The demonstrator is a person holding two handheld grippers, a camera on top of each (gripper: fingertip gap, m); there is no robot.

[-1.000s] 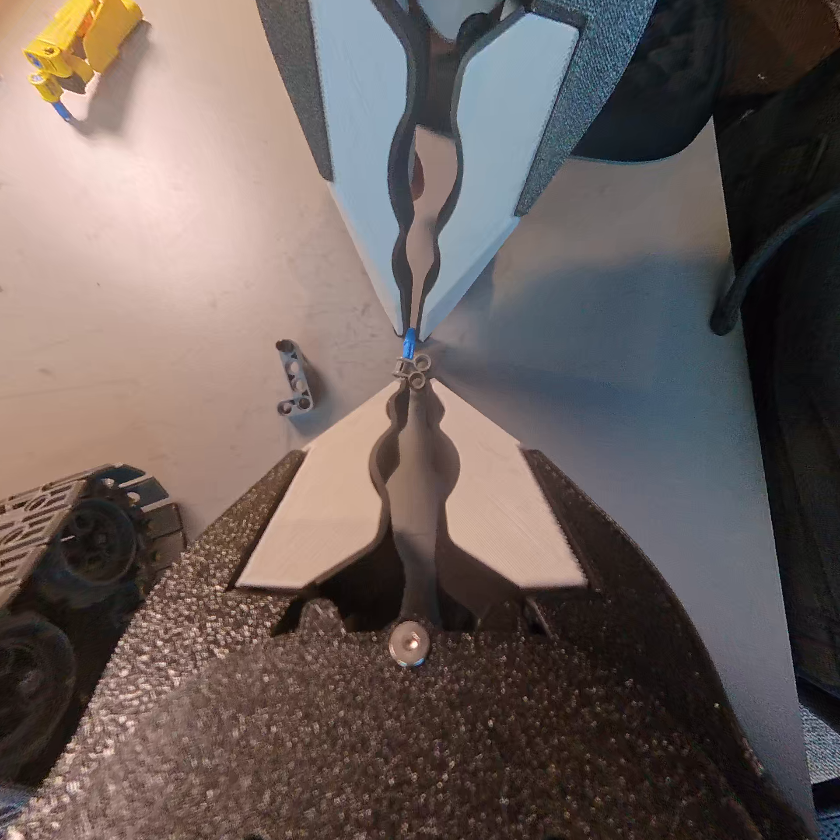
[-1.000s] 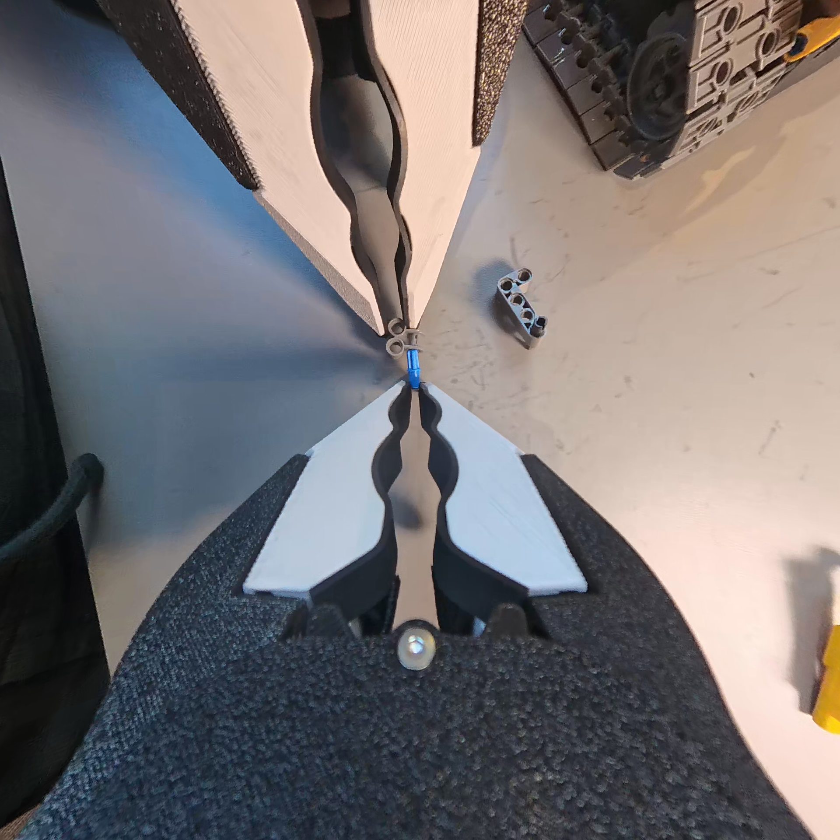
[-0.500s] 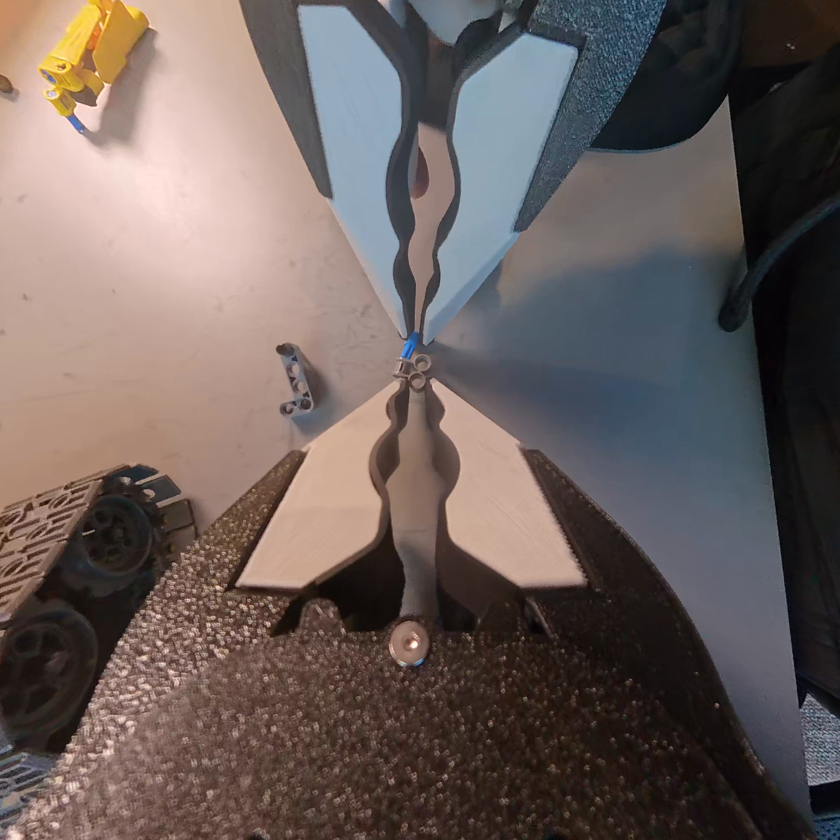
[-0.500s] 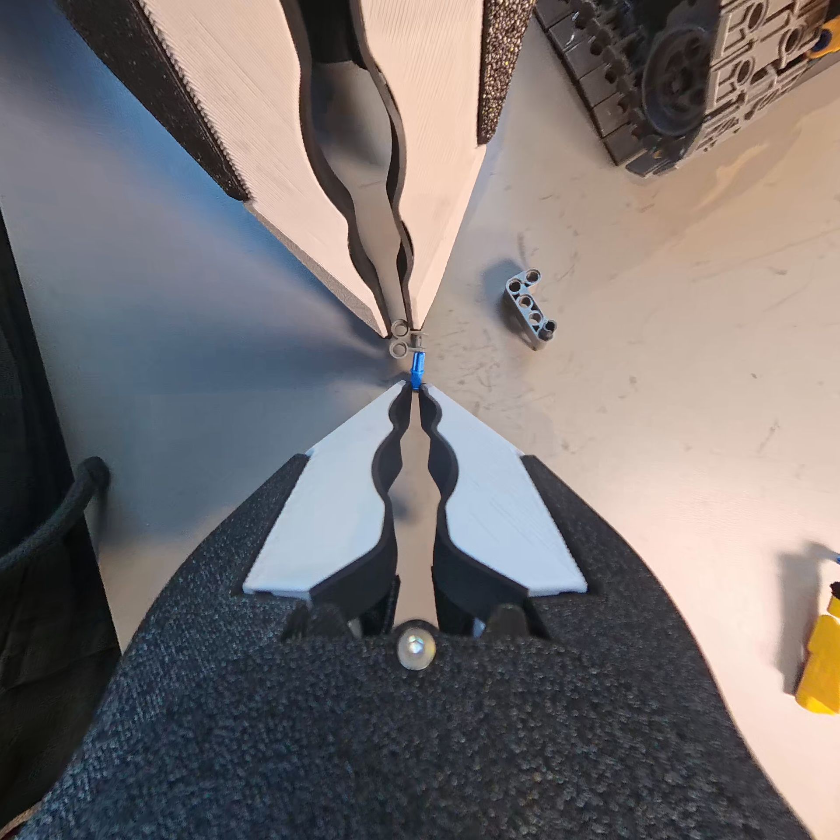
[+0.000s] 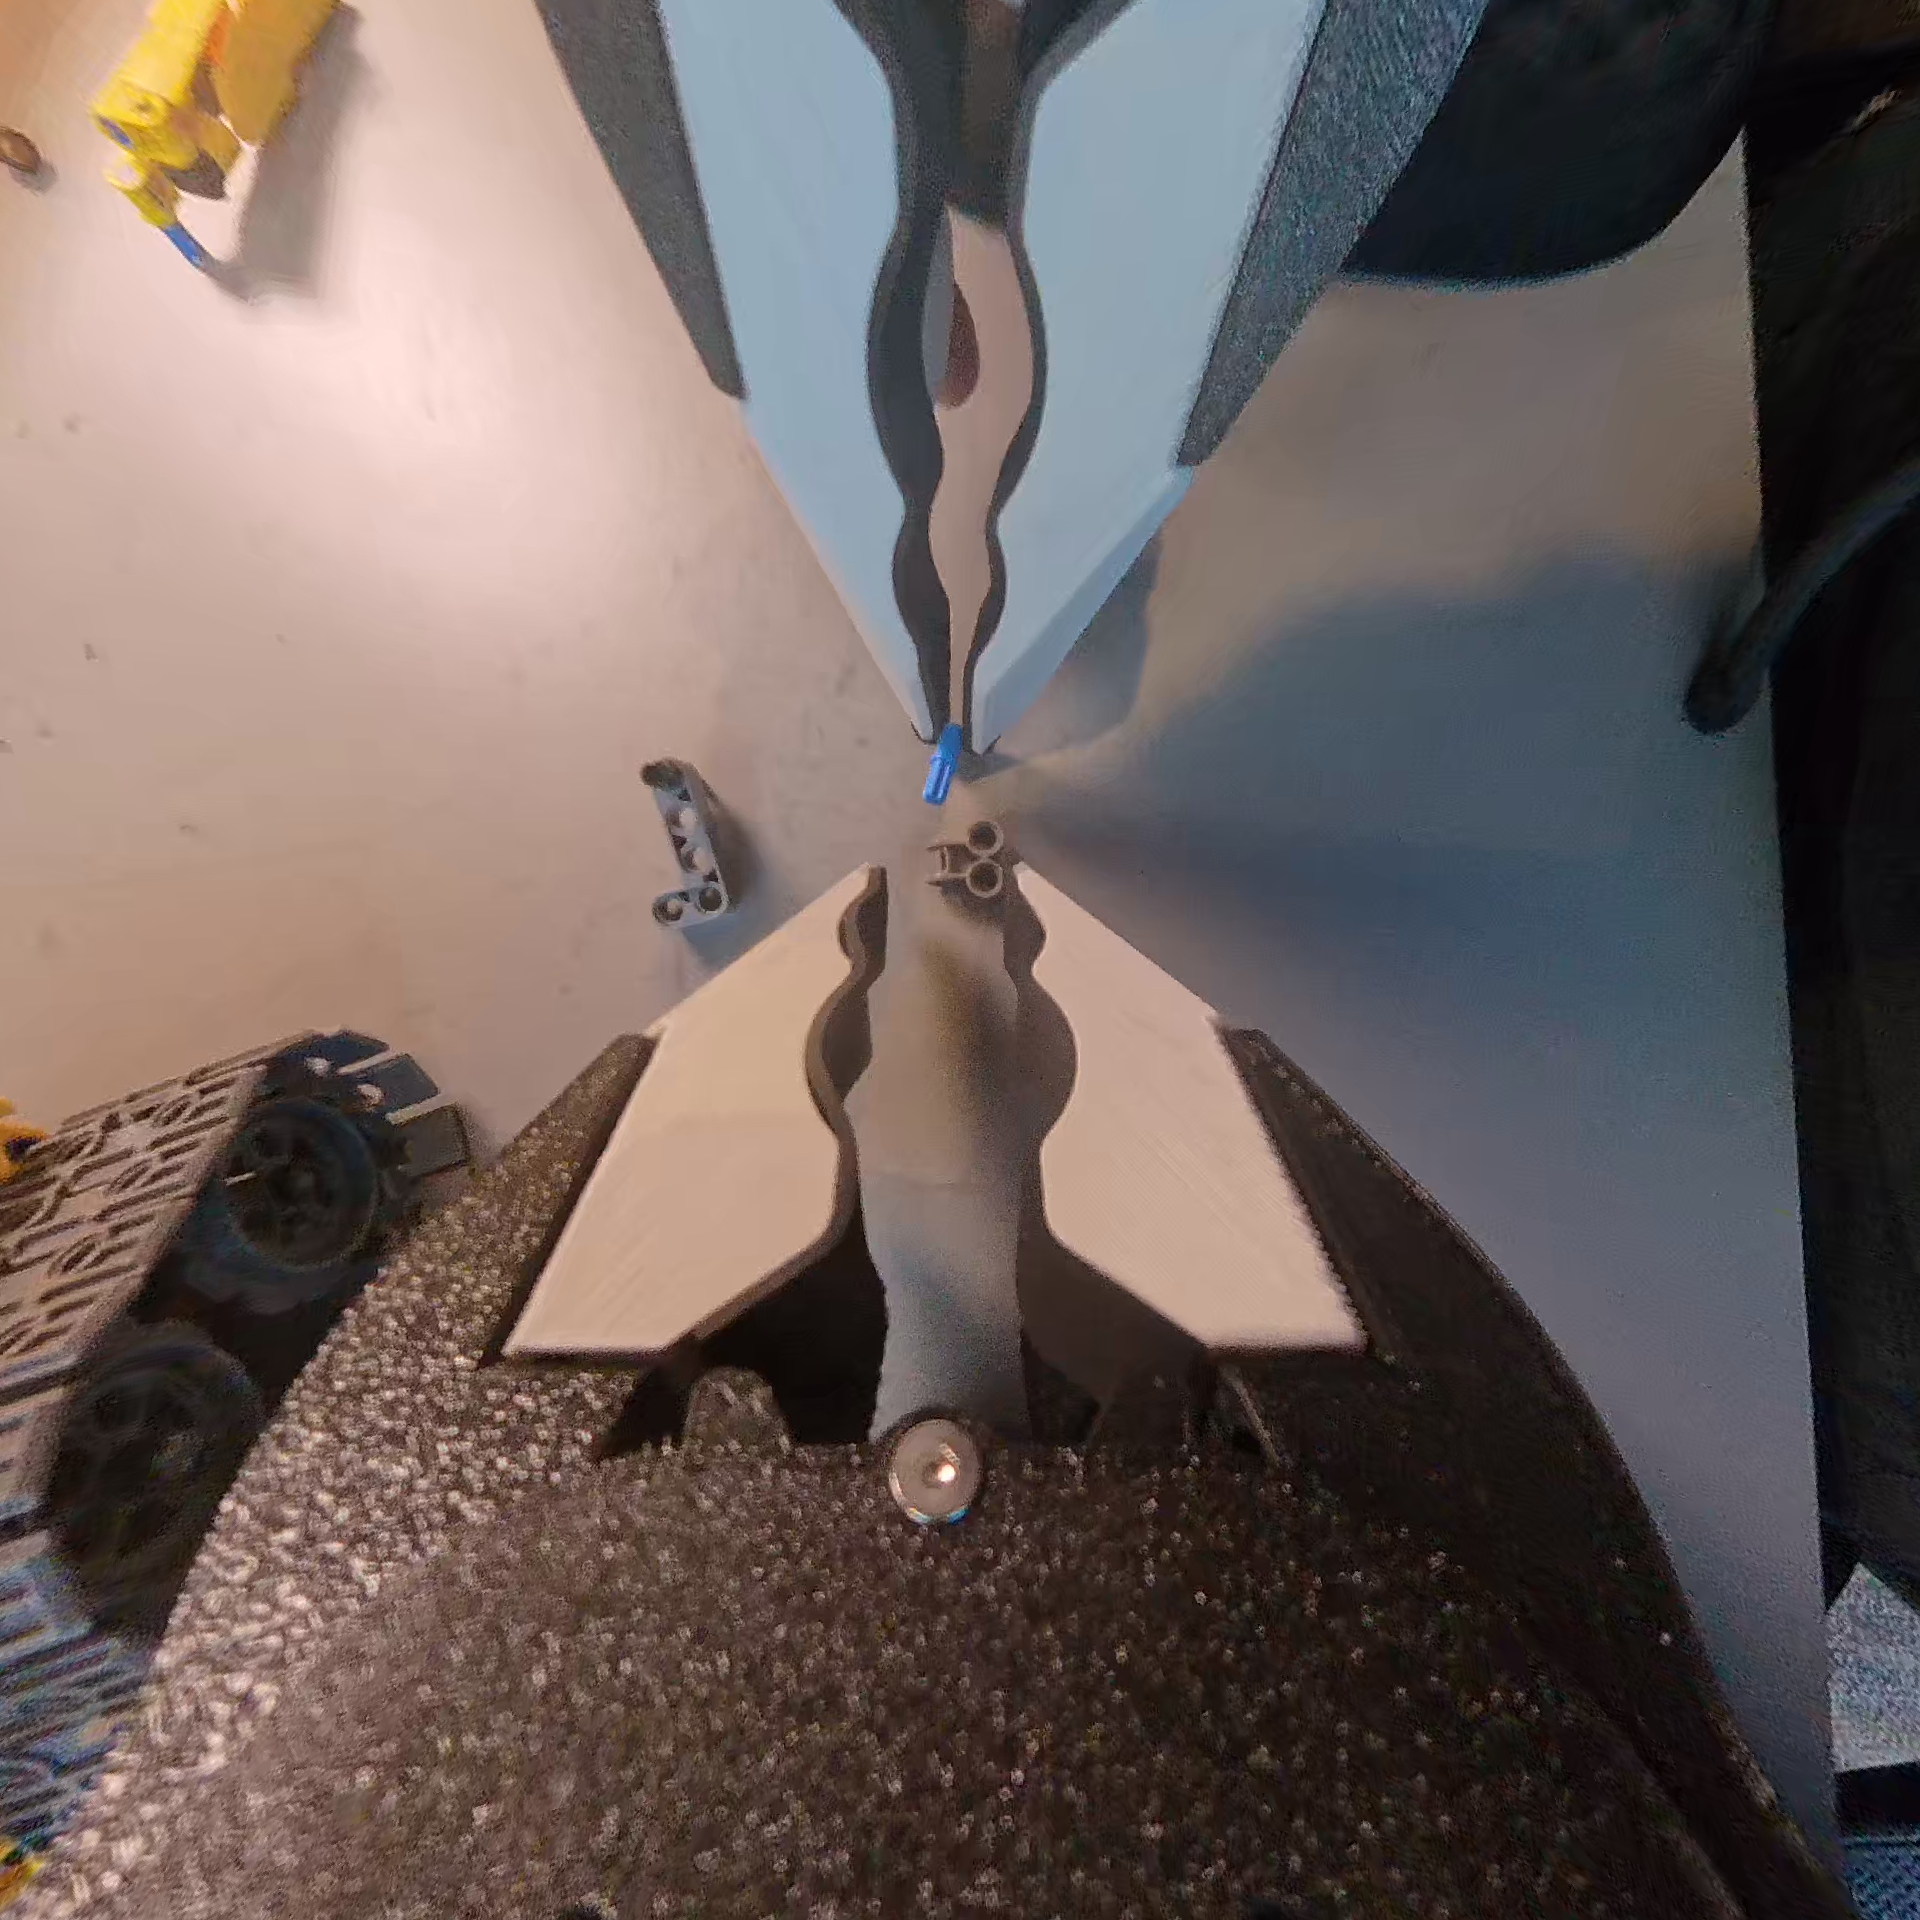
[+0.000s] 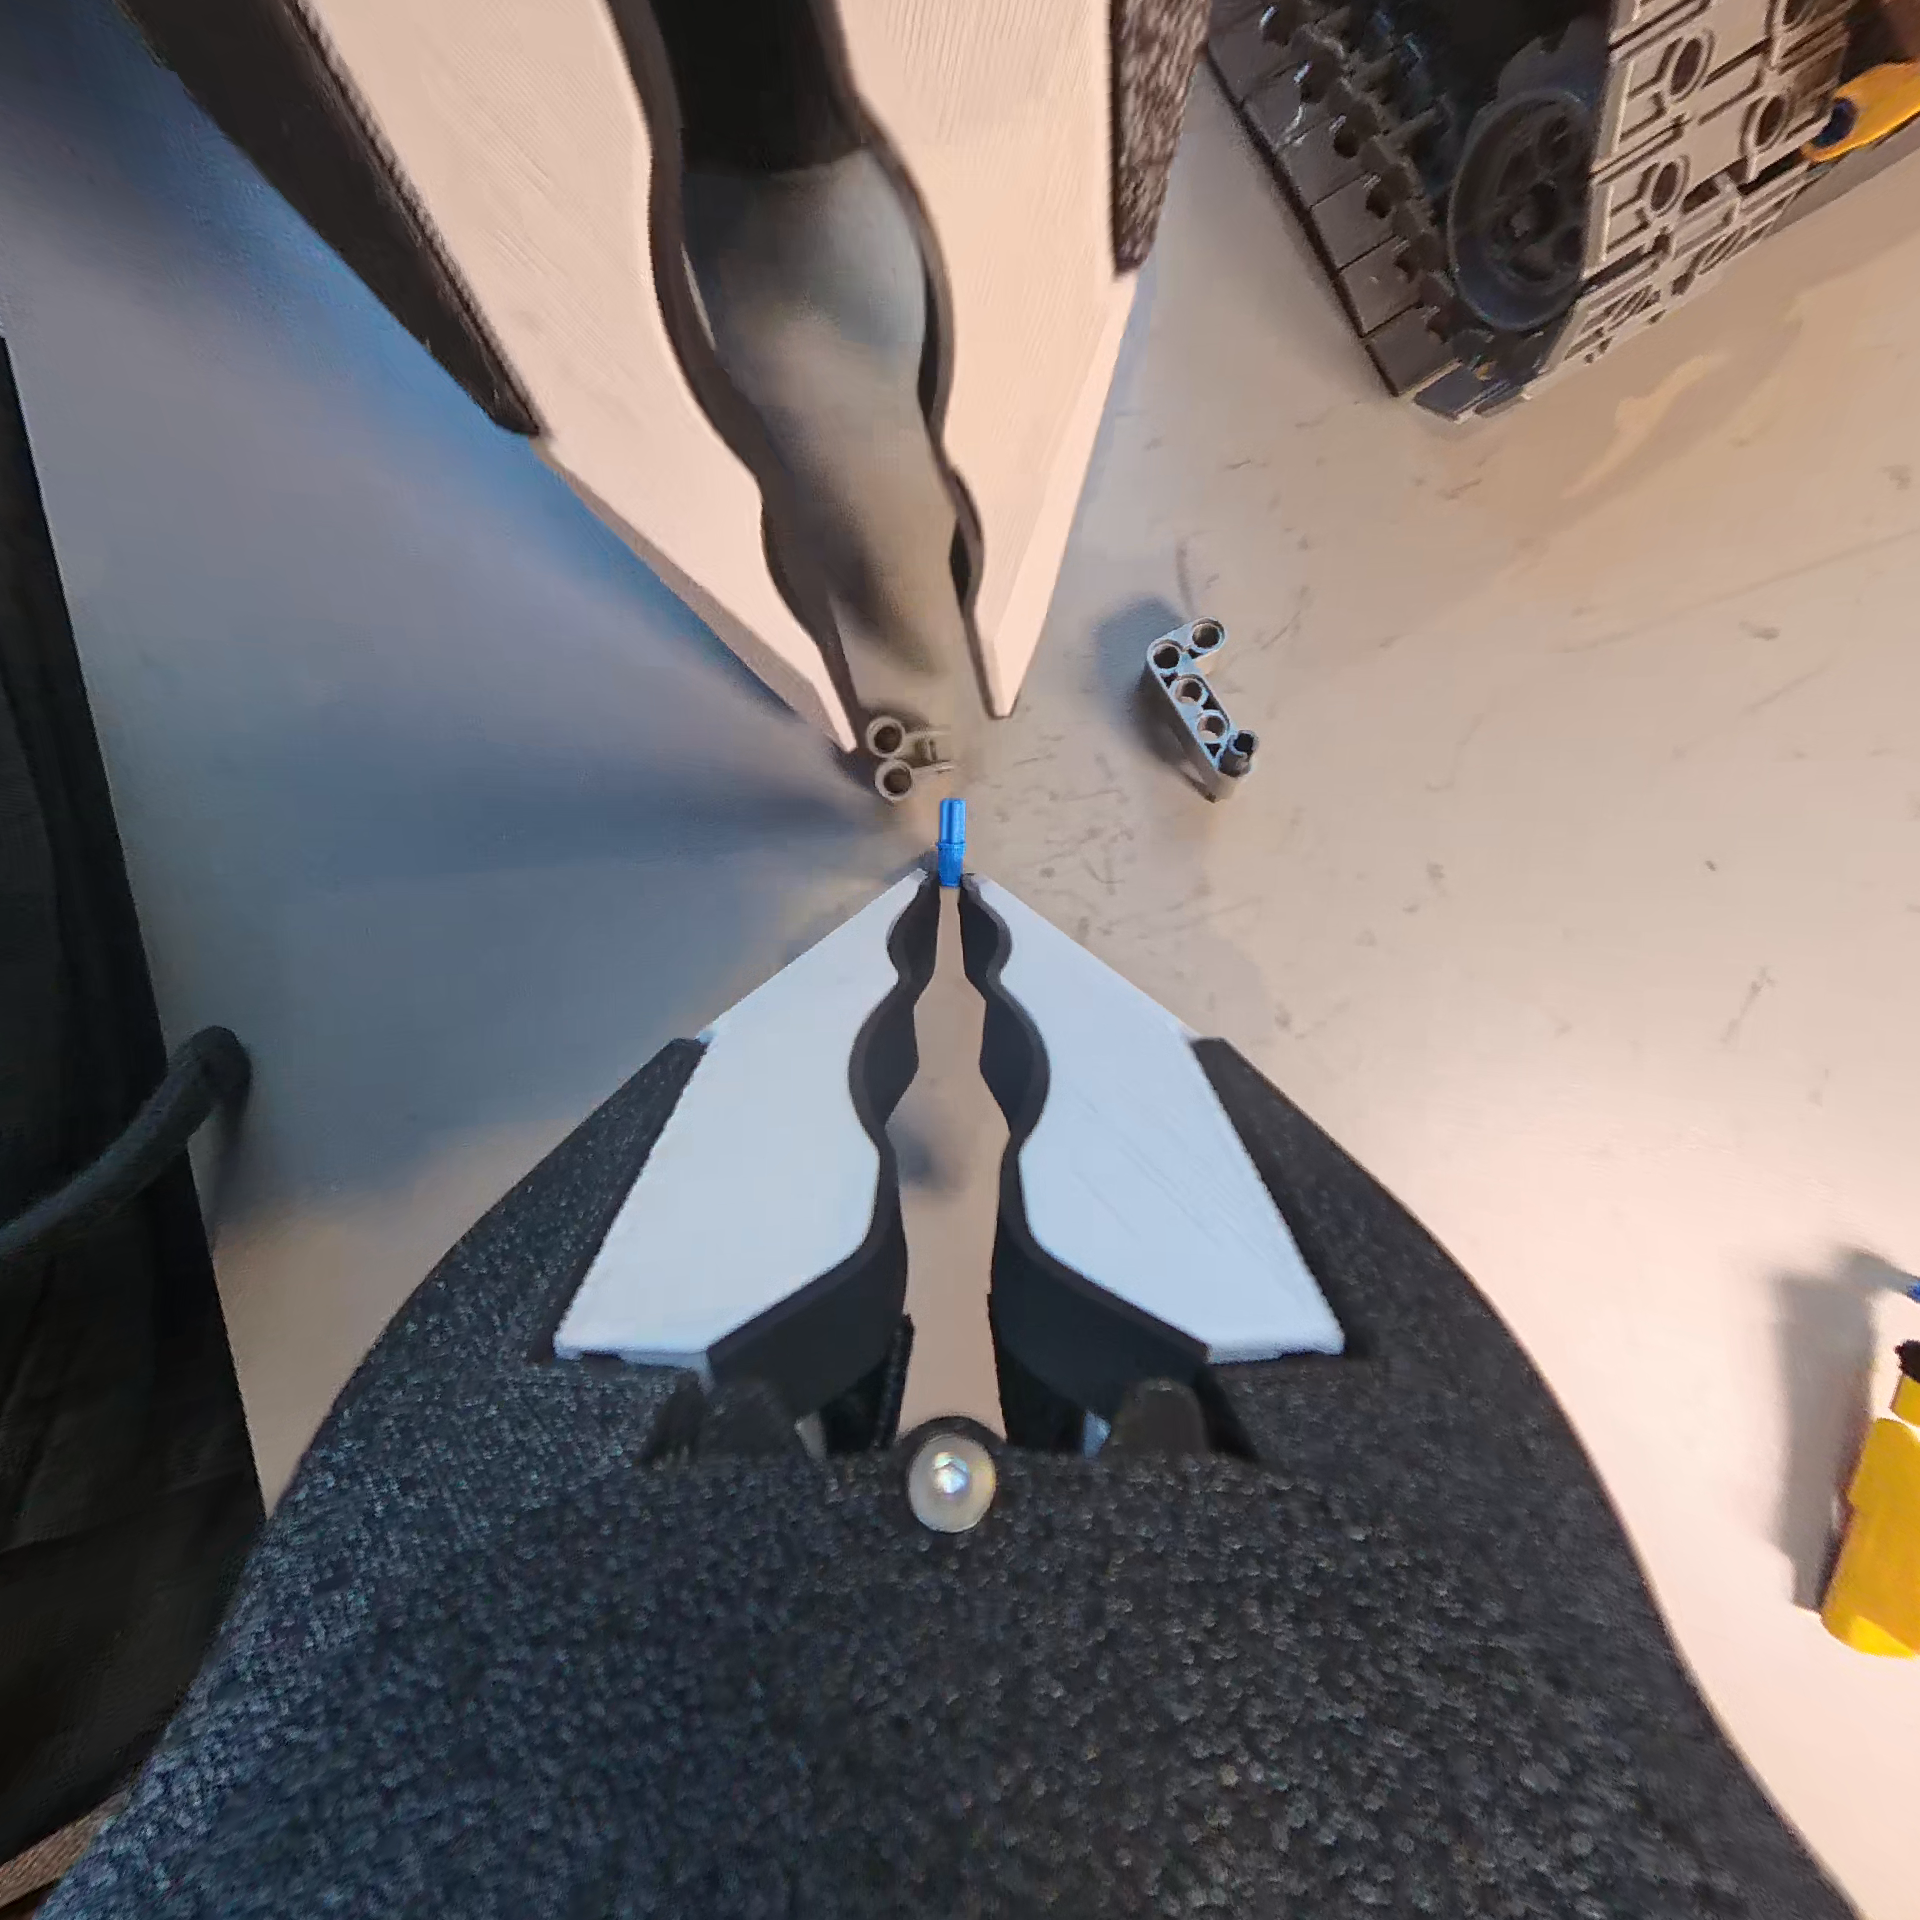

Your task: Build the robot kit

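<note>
My left gripper (image 5: 945, 881) is open, and a small grey two-hole connector (image 5: 971, 858) sits by the tip of its right finger; I cannot tell whether it rests on the table. My right gripper (image 6: 948, 883) is shut on a short blue pin (image 6: 950, 840) that sticks out past its fingertips. The two grippers face each other tip to tip over the pale table (image 5: 364, 582). A small gap lies between the pin (image 5: 942, 764) and the connector (image 6: 896, 756). The left gripper (image 6: 923, 727) also shows in the right wrist view, and the right gripper (image 5: 948, 736) in the left wrist view.
A grey bent beam with holes (image 5: 691, 844) (image 6: 1200, 707) lies on the table beside the tips. A dark tracked vehicle model (image 5: 156, 1247) (image 6: 1558, 187) and a yellow piece (image 5: 197, 104) (image 6: 1881, 1538) lie farther off. A black cable (image 5: 1766, 644) hangs past the table edge. My two grippers' fingertips are within a few centimetres of each other.
My left gripper has opened and no longer pinches the grey connector. The blue pin and the connector, which were together, have come apart. Both views are closer to the table.
</note>
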